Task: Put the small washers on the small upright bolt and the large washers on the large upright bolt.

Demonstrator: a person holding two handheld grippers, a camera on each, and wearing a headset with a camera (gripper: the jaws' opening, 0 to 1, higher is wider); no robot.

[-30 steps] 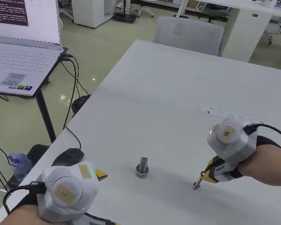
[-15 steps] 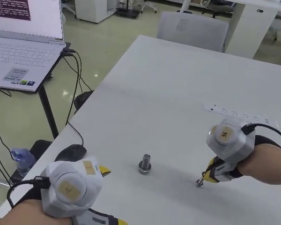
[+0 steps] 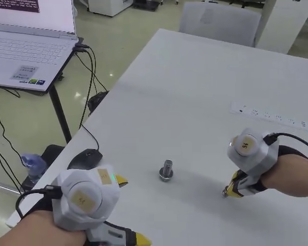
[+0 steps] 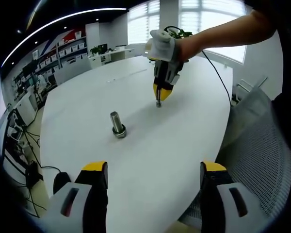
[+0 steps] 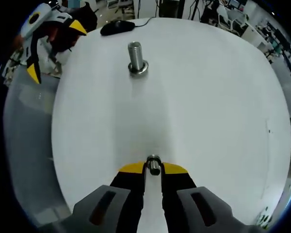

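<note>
Right gripper is clamping the small bolt between its closed jaws, with the bolt pointing down at the white table. Large bolt is standing upright well ahead of those jaws, slightly to their left. Left gripper is hovering at the table edge with jaws wide apart, holding nothing. The large bolt is sitting ahead of it, a little left of centre, and the right gripper is farther beyond.

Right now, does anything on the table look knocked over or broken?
No, nothing stands out. The big silver metal bolt stands upright on the white table, and the right tool is pinching a small silver bolt just above the tabletop.
</note>
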